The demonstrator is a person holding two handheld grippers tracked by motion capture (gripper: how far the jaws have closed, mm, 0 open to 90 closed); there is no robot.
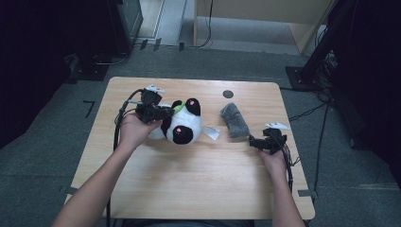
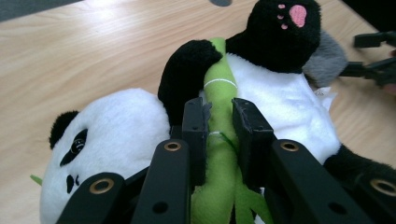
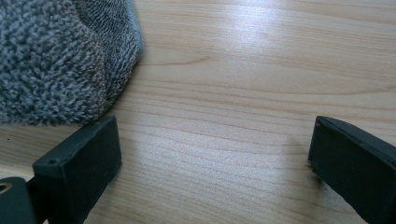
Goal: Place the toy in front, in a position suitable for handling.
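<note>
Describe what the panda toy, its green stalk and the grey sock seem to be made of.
Panda toy: soft plush, by its short fuzzy pile.
Green stalk: probably felt or fleece; matte, and it creases between the left gripper.
Grey sock: knitted terry-like fabric, with looped, nubbly fibres.

Table (image 1: 189, 189): pale wood-grain top, smooth, faint sheen. Panda toy (image 2: 280, 98): soft plush, white and black pile, pink stitched paw pads. Bamboo stalk (image 2: 220, 93) on panda: green felt-like cloth, matt. Sock (image 3: 51, 56): grey fuzzy terry knit, rough. Left gripper (image 2: 219, 121), right gripper (image 3: 215, 163): matt black plastic-looking jaws, brass-coloured rivets on left.
</note>
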